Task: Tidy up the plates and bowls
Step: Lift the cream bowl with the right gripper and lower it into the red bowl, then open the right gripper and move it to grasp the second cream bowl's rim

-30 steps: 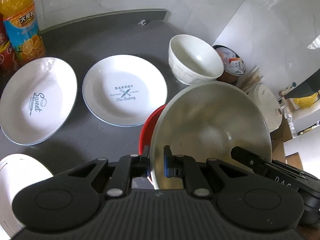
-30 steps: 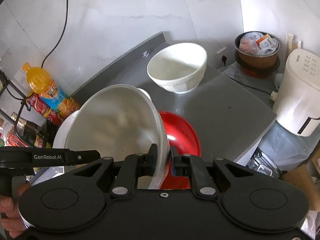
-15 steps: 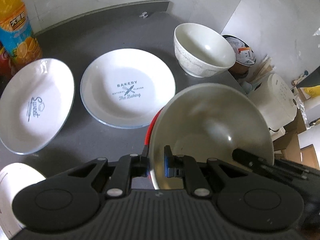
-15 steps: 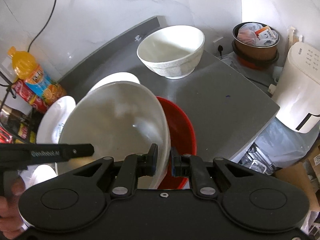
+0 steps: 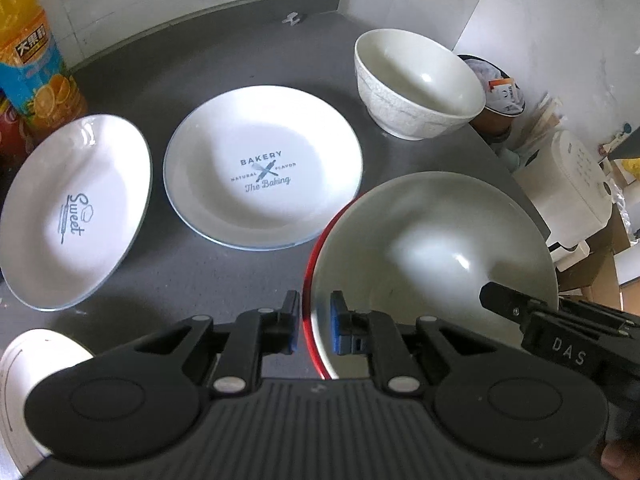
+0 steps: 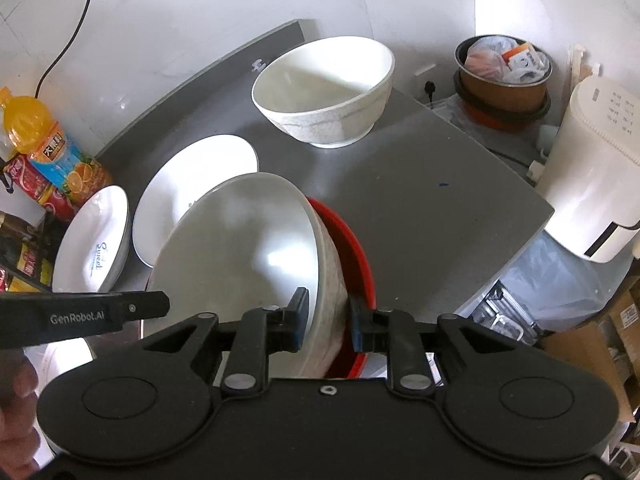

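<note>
1. a large white bowl (image 5: 434,256) sits low and right of centre in the left wrist view, nested inside a red bowl (image 5: 310,264) of which only a thin rim shows along its left edge.
2. in the right wrist view the same white bowl (image 6: 248,256) fills the lower centre, with the red bowl (image 6: 356,248) showing behind its right side.
3. the left gripper (image 5: 314,326) straddles the near rim of the two bowls, one finger outside and one inside; its pads stand apart with visible gaps, so it looks released rather than clamped.
4. the right gripper (image 6: 326,320) straddles the white bowl's wall at the opposite side, pads spread with a gap on the outer side (released, as far as the view shows).
5. a plate printed "bakery" (image 5: 262,172) lies flat at mid-frame, just up and left of the stacked bowls.
6. a plate printed "sweet" (image 5: 74,210) lies at the left edge, beside the bakery plate.
7. part of another white dish (image 5: 28,384) shows in the lower left corner.
8. a second, deeper white bowl (image 5: 416,84) stands upright at the upper right of the grey countertop (image 5: 224,60).
9. an orange juice bottle (image 5: 32,56) stands at the upper left.
10. a white appliance (image 6: 596,168) stands off the counter at the right edge.
</note>
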The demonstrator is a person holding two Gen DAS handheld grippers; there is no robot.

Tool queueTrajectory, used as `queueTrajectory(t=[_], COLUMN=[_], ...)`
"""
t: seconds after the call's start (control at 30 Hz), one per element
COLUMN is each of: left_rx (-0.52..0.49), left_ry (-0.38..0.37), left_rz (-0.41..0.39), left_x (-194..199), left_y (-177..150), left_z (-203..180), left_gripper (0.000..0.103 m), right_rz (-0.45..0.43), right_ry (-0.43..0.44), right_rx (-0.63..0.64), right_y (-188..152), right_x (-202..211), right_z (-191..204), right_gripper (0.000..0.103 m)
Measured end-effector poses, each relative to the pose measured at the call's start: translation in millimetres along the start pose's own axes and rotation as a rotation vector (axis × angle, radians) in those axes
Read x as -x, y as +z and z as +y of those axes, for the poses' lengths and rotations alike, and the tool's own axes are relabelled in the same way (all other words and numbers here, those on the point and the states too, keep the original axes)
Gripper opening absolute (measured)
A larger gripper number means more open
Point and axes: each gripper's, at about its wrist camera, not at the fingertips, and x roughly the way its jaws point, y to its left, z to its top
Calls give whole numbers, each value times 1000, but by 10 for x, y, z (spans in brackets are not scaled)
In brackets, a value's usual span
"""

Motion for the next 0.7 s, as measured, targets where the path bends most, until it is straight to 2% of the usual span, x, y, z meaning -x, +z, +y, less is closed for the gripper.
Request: queueTrajectory(t=[0.07,0.1,0.13,0.33,0.47,0.7], left_rx=[2,4,6,21,30,37], left_ry=[-2,-3,-4,-19,-19,-18], left_rz=[3,5,5,4,-16,-42], left_x=[28,44,58,179,271,332], left_y=[10,16,26,86,164,327], left_z=[-7,-13,-16,-31,-38,-103], left_gripper=[13,14,17,37,50,74], right_rz=[0,-3,-7,-49,-45,-82], right_ry=[5,13,26,12,12,15], right_rx=[3,-2,-11,-19,-28,-32], right_y=[2,3,5,40,119,285], right_x=[34,60,88,303,328,363], right_z=[8,1,-8,-19,-66,-101], right_gripper=[24,28,33,38,38,64])
